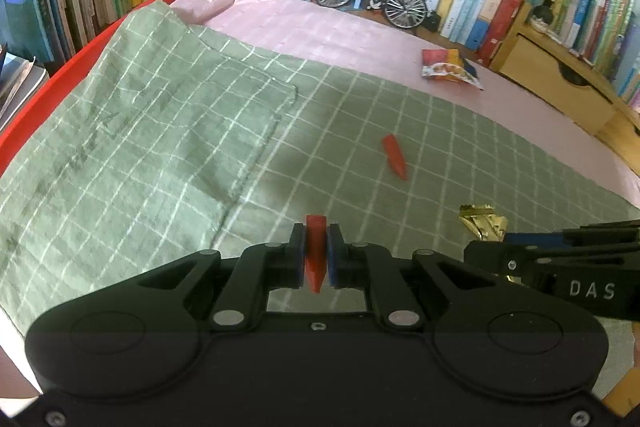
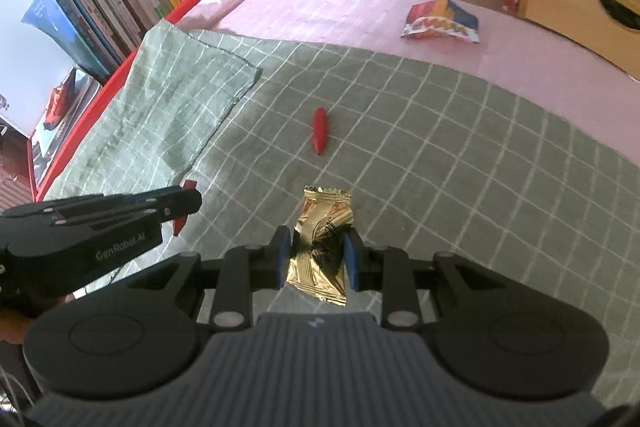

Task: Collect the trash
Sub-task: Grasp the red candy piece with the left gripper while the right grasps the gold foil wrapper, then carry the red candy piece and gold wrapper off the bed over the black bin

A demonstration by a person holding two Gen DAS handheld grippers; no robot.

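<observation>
Snack packet (image 2: 442, 21): 1 o'clock, loose on pink sheet (image 2: 360, 11).
Gold foil wrapper (image 2: 320, 251): clamped in right gripper (image 2: 316, 255); slick, may slide free.
Red wrapper (image 1: 316, 253): pinched by left gripper (image 1: 316, 255).
Second red wrapper (image 2: 319, 136): 12 o'clock, uncollected.

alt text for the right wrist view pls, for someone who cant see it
The right tool is shut on a gold wrapper above a green checked cloth. A loose red piece lies ahead, a colourful snack bag further back, and the left tool grips another red piece.
</observation>
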